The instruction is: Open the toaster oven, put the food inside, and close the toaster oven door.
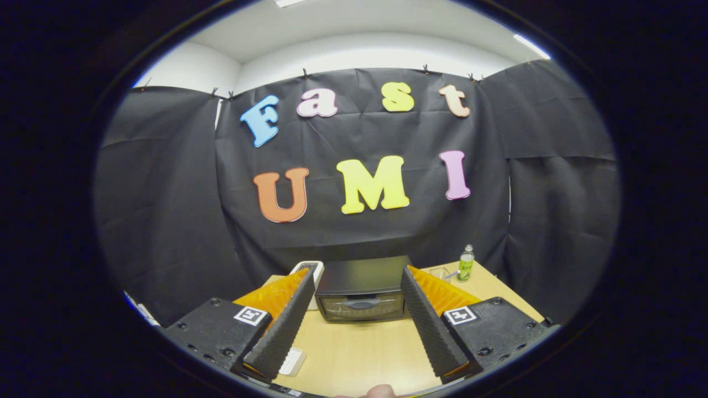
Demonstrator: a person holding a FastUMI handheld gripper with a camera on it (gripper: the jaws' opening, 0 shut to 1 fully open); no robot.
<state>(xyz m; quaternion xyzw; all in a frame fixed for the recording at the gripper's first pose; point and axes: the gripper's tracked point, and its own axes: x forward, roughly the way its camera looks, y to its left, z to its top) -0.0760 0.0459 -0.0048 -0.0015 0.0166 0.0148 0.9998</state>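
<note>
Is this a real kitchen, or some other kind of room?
Probably not a real kitchen: it looks like a test booth. Black cloth hangs as walls around a wooden table, where a closed toaster oven and a small green bottle stand. The gripper is open, aimed at the oven.

Bare table point(354, 354) lies between the open tool point(357, 282) and the shut toaster oven point(362, 293).

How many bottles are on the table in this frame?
1. A small green-labelled bottle stands on the table to the right of the toaster oven, beyond the open hand-held gripper. Others may be hidden behind the fingers.
</note>
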